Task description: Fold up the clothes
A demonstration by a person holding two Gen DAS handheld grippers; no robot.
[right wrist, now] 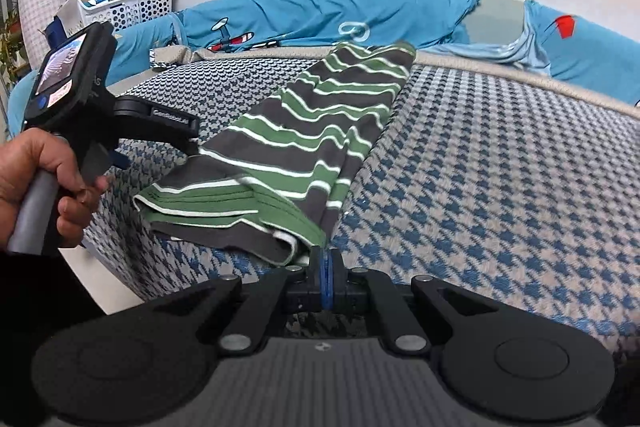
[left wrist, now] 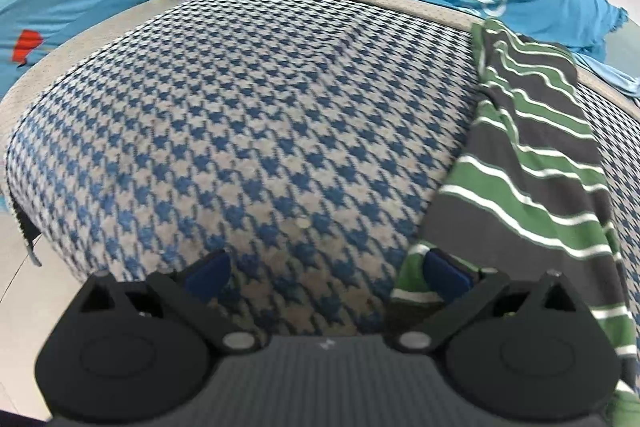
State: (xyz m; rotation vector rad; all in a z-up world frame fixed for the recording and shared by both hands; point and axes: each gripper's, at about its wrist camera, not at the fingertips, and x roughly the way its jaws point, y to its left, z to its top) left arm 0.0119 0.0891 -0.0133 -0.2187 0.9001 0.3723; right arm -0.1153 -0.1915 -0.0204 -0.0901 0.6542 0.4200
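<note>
Your right gripper (right wrist: 327, 267) pinches the striped shirt (right wrist: 312, 131); its long axis runs toward upper right. Left gripper (left wrist: 326, 273) fingers wide, shirt at lower right.

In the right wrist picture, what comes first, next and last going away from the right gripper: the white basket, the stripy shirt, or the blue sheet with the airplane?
1. Stripy shirt: nearest, its corner pinched in the right gripper.
2. Blue sheet: farther back, along the wall behind the checked cushion.
3. White basket: farthest, back in the left corner.
</note>
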